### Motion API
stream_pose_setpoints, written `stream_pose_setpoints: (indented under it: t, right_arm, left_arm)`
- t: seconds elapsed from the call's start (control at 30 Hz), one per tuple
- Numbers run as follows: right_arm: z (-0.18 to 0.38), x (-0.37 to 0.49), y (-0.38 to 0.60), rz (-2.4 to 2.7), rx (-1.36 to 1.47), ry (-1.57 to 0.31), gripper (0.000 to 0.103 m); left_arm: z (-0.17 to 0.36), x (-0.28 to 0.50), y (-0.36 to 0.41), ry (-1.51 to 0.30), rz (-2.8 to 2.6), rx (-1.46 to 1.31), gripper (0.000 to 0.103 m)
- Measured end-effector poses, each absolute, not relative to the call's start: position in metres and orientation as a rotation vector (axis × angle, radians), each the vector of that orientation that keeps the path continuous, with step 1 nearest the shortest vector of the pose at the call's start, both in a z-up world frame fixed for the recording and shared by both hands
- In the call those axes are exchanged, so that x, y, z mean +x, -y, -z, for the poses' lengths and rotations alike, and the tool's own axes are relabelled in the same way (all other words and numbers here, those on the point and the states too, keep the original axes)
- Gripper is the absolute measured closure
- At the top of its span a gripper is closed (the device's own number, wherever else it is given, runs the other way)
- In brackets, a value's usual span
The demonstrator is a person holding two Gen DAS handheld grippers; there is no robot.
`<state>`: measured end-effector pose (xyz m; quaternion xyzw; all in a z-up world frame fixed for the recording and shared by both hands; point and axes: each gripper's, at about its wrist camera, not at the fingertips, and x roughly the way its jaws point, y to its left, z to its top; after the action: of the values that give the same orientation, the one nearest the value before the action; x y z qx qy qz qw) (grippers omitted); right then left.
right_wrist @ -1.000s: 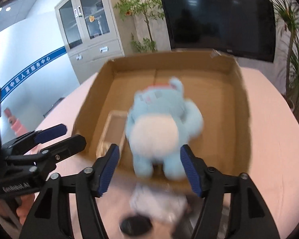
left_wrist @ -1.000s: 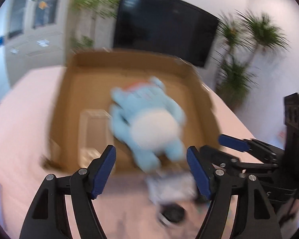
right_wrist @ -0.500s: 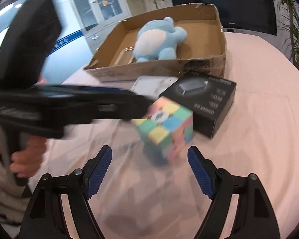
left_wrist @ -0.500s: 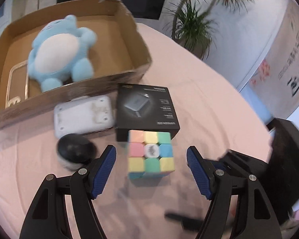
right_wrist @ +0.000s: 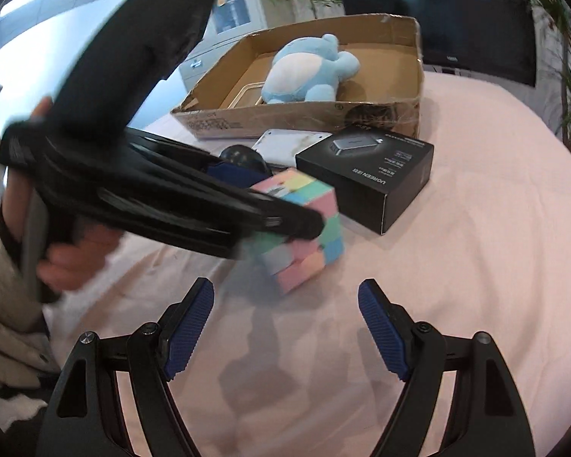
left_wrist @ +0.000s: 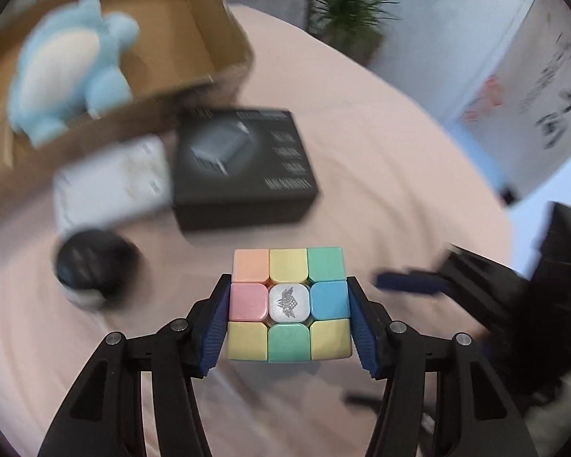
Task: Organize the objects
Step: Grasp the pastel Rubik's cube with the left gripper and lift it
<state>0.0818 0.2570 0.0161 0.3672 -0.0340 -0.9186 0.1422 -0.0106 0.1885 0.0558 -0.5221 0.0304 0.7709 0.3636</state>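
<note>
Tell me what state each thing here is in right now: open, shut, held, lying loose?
Left gripper: shut on the pastel puzzle cube.
Right gripper: open, holding nothing.
Pastel puzzle cube: clamped between the blue pads.
Brown cardboard box: open-topped, on the table.
Light blue plush toy: lying inside the box.
Black product carton: closed, loose on the pink tablecloth.
White flat case: loose beside the box.

The left hand-held gripper (left_wrist: pixel 288 316) has its blue pads pressed against both sides of the pastel puzzle cube (left_wrist: pixel 289 304), while the right hand-held gripper (right_wrist: pixel 285 327) hovers spread wide.
</note>
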Motion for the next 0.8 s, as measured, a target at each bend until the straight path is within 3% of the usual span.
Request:
stream_pose_setpoints:
  t: [0.13, 0.3, 0.37, 0.4, 0.53, 0.8]
  right_arm:
    - [-0.01, 0.086, -0.243, 2.607, 1.039, -0.065, 0.025]
    - [-0.009, 0.088, -0.229, 2.565, 1.012, -0.137, 0.025]
    - [-0.007, 0.087, -0.225, 2.555, 1.023, -0.155, 0.03]
    - [-0.006, 0.087, -0.222, 2.537, 1.03, -0.16, 0.043]
    - [-0.003, 0.088, -0.206, 2.534, 1.068, -0.2, 0.048]
    - [0.004, 0.085, -0.19, 2.562, 1.148, -0.145, 0.048]
  left_arm:
    - [-0.054, 0.005, -0.169, -0.041, -1.897, -1.337, 0.048]
    - [-0.05, 0.022, -0.153, 0.015, -1.796, -1.32, 0.048]
    - [-0.05, 0.022, -0.152, 0.018, -1.792, -1.313, 0.048]
    - [-0.05, 0.023, -0.149, 0.019, -1.802, -1.313, 0.048]
    - [-0.049, 0.028, -0.149, -0.03, -1.858, -1.318, 0.045]
    - [-0.042, 0.037, -0.149, -0.11, -1.916, -1.301, 0.045]
